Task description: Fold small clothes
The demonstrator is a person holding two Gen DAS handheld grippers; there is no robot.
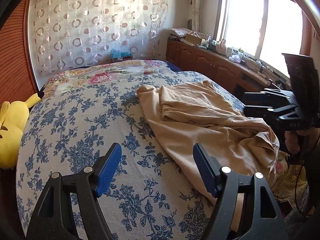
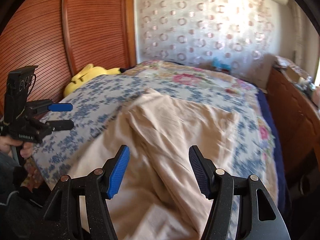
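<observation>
A beige garment [image 1: 208,120] lies crumpled on the blue-flowered bedspread [image 1: 84,120], partly folded over itself. My left gripper [image 1: 158,168] is open and empty above the bedspread, just left of the garment's near edge. My right gripper [image 2: 159,170] is open and empty, hovering over the garment [image 2: 170,128]; that view is motion-blurred. The right gripper also shows at the right edge of the left wrist view [image 1: 254,104], beyond the garment. The left gripper shows at the left of the right wrist view [image 2: 66,116], open over the bed's edge.
A yellow plush toy [image 1: 10,132] lies at the bed's left edge by a wooden slatted wardrobe [image 2: 60,30]. A floral blanket [image 1: 104,74] covers the far bed. A wooden cabinet [image 1: 210,60] with clutter runs under the window on the right.
</observation>
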